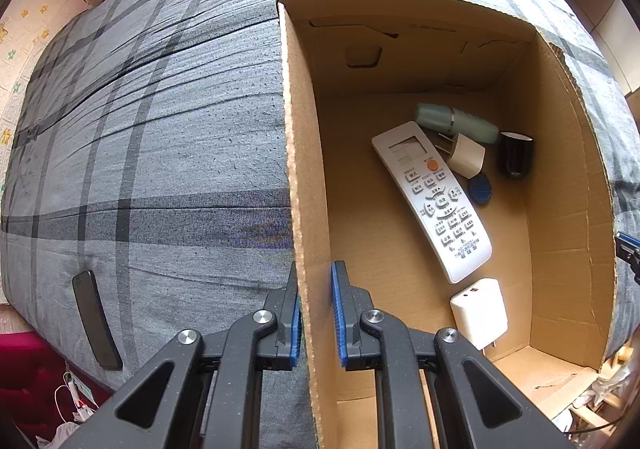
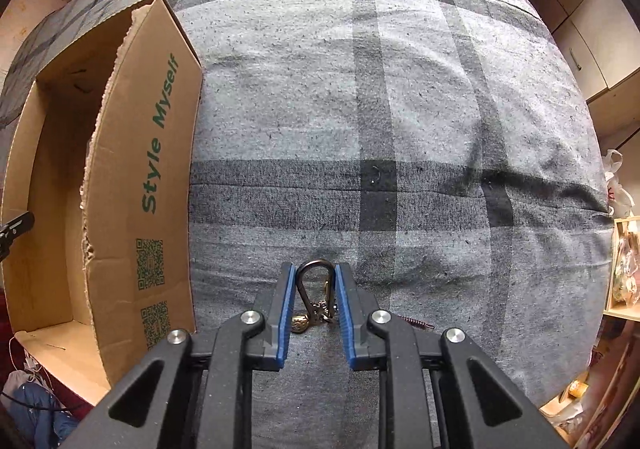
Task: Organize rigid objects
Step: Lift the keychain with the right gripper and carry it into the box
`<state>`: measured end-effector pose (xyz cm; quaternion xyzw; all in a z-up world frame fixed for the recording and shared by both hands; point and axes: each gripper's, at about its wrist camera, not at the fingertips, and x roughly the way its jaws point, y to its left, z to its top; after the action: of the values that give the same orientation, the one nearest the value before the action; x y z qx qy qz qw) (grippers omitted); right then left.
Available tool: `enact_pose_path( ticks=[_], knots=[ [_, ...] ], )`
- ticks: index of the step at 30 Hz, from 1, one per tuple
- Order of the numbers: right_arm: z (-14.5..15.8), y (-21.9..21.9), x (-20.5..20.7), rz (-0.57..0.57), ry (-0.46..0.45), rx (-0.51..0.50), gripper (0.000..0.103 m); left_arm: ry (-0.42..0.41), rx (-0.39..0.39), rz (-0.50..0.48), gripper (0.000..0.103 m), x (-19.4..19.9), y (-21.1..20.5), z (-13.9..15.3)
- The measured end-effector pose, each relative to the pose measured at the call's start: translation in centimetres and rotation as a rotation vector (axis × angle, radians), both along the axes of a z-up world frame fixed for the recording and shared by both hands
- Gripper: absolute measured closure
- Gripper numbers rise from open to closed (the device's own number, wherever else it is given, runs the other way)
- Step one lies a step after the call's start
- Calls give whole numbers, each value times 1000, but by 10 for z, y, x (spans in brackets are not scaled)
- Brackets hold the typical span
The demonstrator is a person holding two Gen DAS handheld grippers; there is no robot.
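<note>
On a bed (image 2: 400,89) with a grey plaid cover stands an open cardboard box (image 1: 568,169). The left gripper (image 1: 316,313) has its fingers (image 1: 338,309) pinched on the box's left wall, one inside and one outside. In the box lie a white remote control (image 1: 434,197), a white charger (image 1: 480,311) near its front, a mint-green tube (image 1: 456,121), a small white plug (image 1: 466,155), a blue disc (image 1: 479,188) and a black cup (image 1: 515,154). The right gripper (image 2: 316,309), beside the box's outer wall, has its fingers clamped narrowly on a metal key clip (image 2: 314,285) above the bed. A dark phone (image 1: 96,319) lies near the bed's left edge.
</note>
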<state>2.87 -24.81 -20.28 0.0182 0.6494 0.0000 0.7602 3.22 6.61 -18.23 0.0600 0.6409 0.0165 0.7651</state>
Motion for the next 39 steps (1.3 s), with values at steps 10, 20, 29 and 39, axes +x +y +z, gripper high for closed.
enact_pose_path(
  ticks=[10,20,29,39],
  knots=[
    [34,27,-21,36,-61,-1,83,-3,-1,-3,89,-1,-1,1],
    [68,48,-16,73,-131,5,84,-3,1,-10,89,-2,-2,2],
    [115,71,-8,117,-203,17,84,1,3,-15,89,-3,-3,3],
    [168,114,-5,224,-282,51,84,-1,-1,-12,89,-3,-1,3]
  ],
)
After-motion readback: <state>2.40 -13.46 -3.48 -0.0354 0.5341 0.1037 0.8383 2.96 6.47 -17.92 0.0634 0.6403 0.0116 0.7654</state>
